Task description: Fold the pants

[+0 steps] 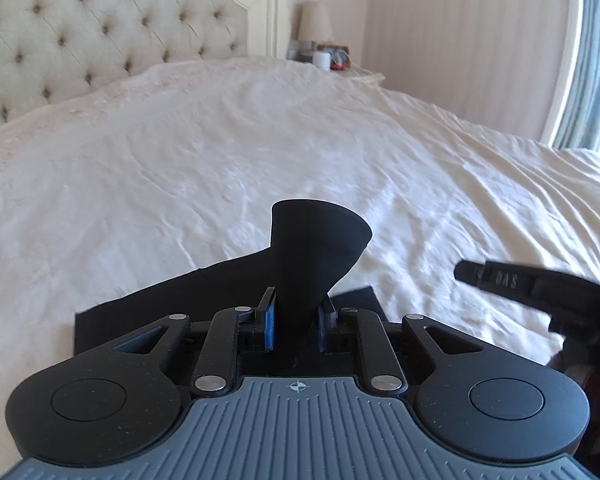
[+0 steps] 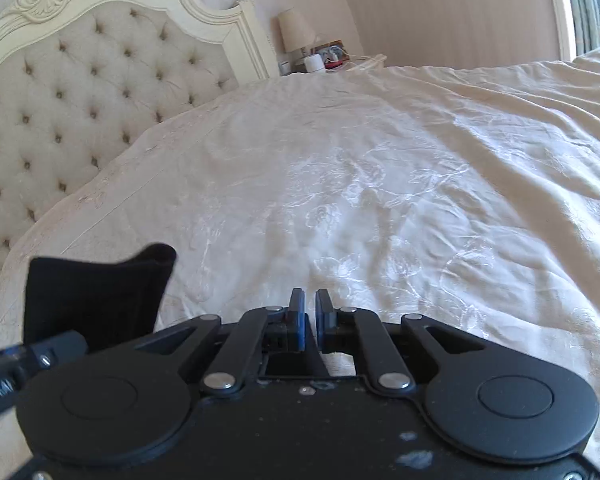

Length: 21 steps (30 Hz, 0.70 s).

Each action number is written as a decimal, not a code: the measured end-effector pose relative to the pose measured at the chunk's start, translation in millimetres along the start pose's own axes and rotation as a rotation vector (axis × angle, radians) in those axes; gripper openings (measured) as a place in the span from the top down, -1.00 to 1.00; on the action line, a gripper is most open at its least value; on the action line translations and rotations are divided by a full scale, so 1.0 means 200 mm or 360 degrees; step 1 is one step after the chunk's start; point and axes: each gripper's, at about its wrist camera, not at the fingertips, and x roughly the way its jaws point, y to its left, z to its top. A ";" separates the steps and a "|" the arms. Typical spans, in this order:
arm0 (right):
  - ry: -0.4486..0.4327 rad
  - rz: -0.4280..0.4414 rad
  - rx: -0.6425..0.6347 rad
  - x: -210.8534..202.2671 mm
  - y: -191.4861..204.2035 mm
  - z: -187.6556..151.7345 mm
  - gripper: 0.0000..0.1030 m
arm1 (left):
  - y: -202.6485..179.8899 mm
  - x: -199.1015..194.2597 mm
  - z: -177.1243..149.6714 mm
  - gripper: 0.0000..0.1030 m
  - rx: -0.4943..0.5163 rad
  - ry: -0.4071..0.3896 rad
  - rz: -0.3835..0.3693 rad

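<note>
Headboard (image 1: 80,36), tufted and cream, fills the upper left of the left wrist view, with the bed (image 1: 220,140) under a white cover spreading across the middle. At lower centre the left gripper (image 1: 294,326) is clamped on a raised fold of the black pants (image 1: 316,248), the rest of the cloth lying flat on the bed at lower left. At the right edge the right gripper (image 1: 500,280) shows blurred. In the right wrist view, the pants (image 2: 96,292) stand bunched at lower left, and the right gripper (image 2: 310,320) at lower centre has its pads nearly together on nothing. A lamp (image 2: 296,30) stands at upper centre.
</note>
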 end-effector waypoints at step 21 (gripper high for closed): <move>-0.0014 0.0003 0.0173 0.03 -0.17 0.00 0.37 | -0.02 -0.06 0.04 0.06 -0.0070 -0.0095 -0.0355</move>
